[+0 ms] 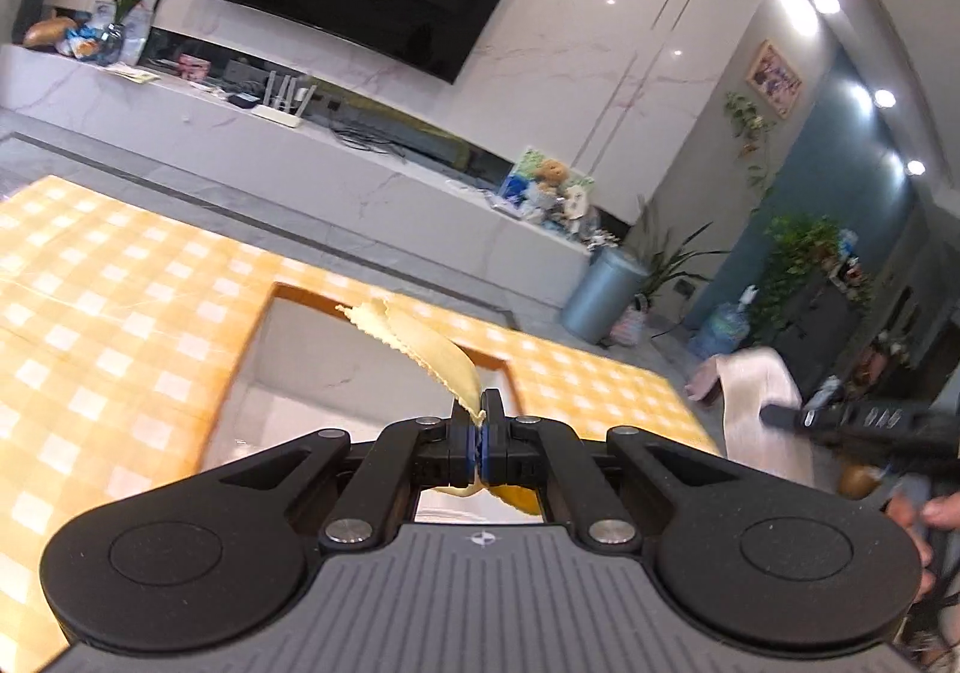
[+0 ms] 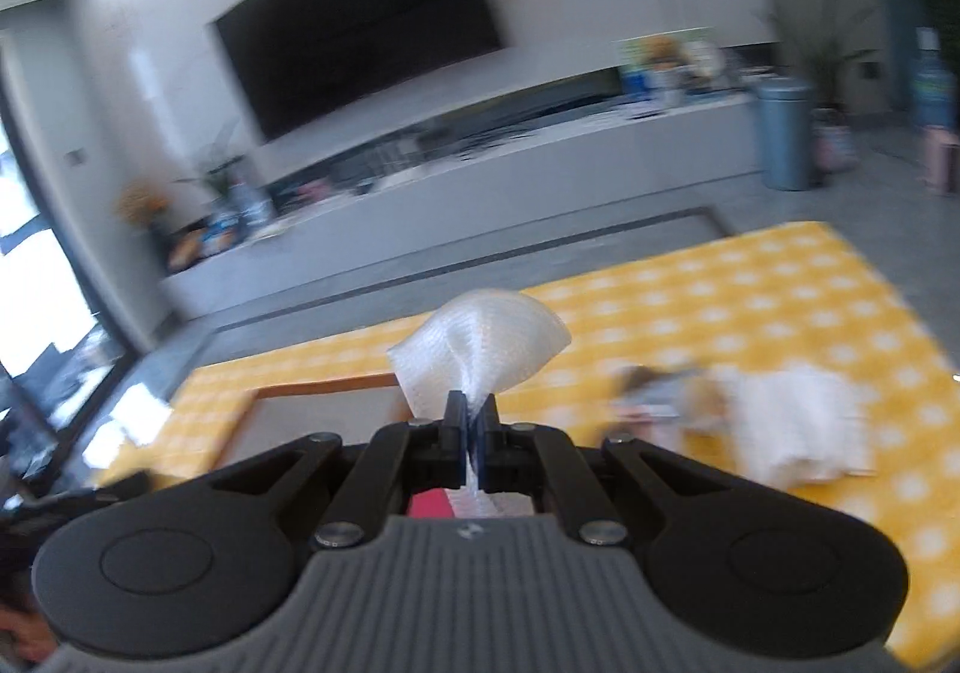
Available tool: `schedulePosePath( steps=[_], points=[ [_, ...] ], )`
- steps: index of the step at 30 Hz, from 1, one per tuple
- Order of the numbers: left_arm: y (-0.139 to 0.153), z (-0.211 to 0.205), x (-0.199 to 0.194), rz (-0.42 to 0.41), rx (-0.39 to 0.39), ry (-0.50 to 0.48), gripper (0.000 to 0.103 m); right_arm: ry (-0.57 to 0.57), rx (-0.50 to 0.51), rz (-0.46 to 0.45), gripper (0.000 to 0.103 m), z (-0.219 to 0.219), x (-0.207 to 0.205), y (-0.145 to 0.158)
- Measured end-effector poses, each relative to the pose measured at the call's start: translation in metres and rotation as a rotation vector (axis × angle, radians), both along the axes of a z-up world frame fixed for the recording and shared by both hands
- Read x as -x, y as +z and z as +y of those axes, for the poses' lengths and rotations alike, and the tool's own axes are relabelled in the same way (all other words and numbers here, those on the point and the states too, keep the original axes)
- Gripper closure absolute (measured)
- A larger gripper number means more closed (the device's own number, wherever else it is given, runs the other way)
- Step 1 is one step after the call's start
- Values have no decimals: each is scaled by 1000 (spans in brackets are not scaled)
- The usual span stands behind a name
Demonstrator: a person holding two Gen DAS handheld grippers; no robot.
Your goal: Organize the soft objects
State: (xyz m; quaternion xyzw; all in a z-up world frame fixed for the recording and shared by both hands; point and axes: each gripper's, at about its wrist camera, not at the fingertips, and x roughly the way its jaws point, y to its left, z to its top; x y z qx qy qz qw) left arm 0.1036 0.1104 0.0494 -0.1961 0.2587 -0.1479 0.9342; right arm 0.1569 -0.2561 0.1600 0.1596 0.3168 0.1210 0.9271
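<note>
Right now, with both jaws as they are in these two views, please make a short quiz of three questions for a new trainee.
1. True or false: the left gripper holds a pale yellow cloth.
2. What does the right gripper hold? A) a red box B) a white cloth C) nothing
3. Fill in: the checked yellow cover surrounds a shallow ____ with a wooden rim.

Key: 1 true, the jaws are shut on it. 2 B. 3 tray; a white folded cloth also lies on the cover.
</note>
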Motion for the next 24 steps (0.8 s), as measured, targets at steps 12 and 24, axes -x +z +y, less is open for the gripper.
schedulePosePath(
  steps=[12,24],
  points=[
    [-15,30,-6,41,6,69,101,323,133,141,103,159,-59,-18],
    [-17,43,-8,47,25,100,101,282,-21,380,103,214,-146,-94]
  ],
)
